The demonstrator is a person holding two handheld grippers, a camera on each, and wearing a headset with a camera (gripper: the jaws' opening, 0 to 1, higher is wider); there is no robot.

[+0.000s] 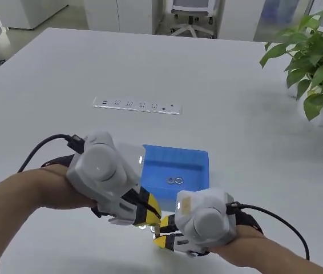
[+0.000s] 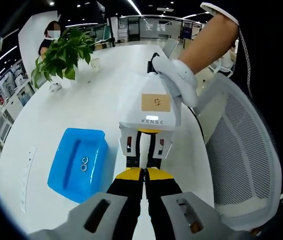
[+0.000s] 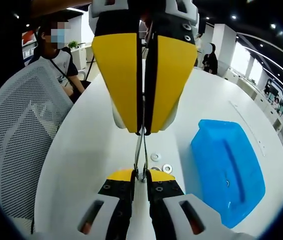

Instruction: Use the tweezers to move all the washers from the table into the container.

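**Step in hand:** the tweezers point(image 3: 140, 150) are held between both grippers, and the next pick is not yet made.

**Grip state**
- Your left gripper point(image 3: 142, 131) has its yellow pads pressed together on one end of the tweezers.
- Your right gripper point(image 3: 140, 176) has its jaws drawn in to a narrow slot with the other end inside. This reads as a hold on both arms.
- I cannot tell how hard either gripper squeezes, or which end carries the tips.

**Washers**
- Two washers point(image 3: 155, 156) lie flat on the table point(image 1: 207, 85) by its near edge, just beside the gripper tips. They are between the tips and the container point(image 3: 221, 150).
- Those two are close together but apart.
- Two more washers point(image 1: 174, 181) sit side by side on the container floor. I cannot tell whether they touch.
- All are small, thin, bright metal rings with an open centre.
- The container is a blue tray, standing near the middle of the table's near edge.

**How to do it well (judgement)**
- Let one gripper steady the tweezers and let the other do the squeezing.
- Take one ring at a time, and take the one nearer the tips first.
- Put one tweezer arm through the hole and the other outside the rim. A thin ring on this smooth top will likely skid if you pinch it from above.
- Close gently, lift straight up, and cross the short gap to the container.
- Release low over the blue floor, clear of the two rings already there, so nothing bounces out.
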